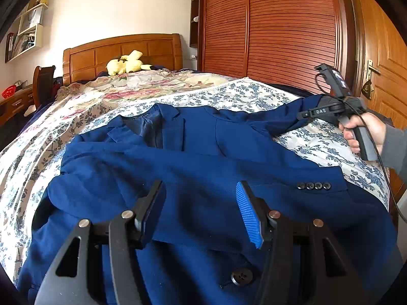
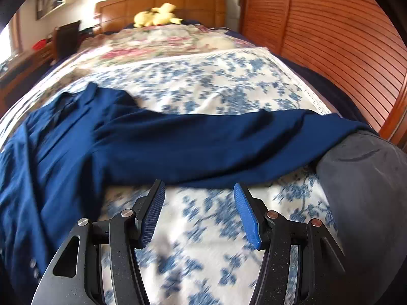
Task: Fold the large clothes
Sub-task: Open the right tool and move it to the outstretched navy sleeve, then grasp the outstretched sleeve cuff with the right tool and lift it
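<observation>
A dark blue suit jacket (image 1: 203, 157) lies on the bed, collar toward the headboard. One sleeve with several cuff buttons (image 1: 314, 185) is folded across its front. My left gripper (image 1: 199, 188) is open and empty, just above that folded sleeve. The other sleeve (image 2: 216, 142) stretches out to the right over the bedspread. My right gripper (image 2: 198, 189) is open and empty, just in front of that sleeve's near edge. The right gripper's body, held in a hand, also shows in the left wrist view (image 1: 338, 109) beside the outstretched sleeve.
The bed has a blue floral bedspread (image 2: 216, 86) and a pink floral quilt (image 1: 132, 86) nearer the wooden headboard (image 1: 122, 50). A yellow plush toy (image 1: 126, 64) lies at the head. A slatted wooden wardrobe (image 1: 279, 25) stands on the right. A dark grey cushion (image 2: 363, 190) lies at the right.
</observation>
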A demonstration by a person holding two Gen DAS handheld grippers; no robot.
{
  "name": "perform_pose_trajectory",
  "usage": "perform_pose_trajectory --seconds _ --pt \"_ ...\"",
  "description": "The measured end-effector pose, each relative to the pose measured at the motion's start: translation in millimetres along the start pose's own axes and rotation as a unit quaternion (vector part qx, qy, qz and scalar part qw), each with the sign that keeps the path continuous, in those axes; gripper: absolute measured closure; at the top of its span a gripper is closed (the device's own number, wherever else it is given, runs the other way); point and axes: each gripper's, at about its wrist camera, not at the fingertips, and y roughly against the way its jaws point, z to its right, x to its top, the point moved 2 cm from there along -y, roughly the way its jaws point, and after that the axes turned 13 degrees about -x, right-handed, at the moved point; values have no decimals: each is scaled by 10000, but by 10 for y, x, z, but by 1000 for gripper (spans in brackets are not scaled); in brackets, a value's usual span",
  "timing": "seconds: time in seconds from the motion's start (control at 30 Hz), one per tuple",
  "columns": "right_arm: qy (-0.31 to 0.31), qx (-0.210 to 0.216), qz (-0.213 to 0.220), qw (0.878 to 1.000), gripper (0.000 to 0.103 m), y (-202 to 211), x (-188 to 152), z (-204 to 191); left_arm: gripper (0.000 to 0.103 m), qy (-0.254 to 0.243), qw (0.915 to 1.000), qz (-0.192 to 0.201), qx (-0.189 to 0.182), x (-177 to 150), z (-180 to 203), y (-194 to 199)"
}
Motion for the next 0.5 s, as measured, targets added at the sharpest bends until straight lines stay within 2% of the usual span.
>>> perform_pose_trajectory --seconds 0.27,0.4,0.5 --pt "-321 -249 -305 9987 46 -362 127 189 47 -2 10000 -10 1 -6 -1 -6" --pt "-278 -447 -403 9978 45 -462 119 216 47 -3 10000 -7 -1 -6 0 -2" --pt "-373 -476 -479 9970 39 -502 74 243 47 -1 10000 -10 0 -7 -1 -3"
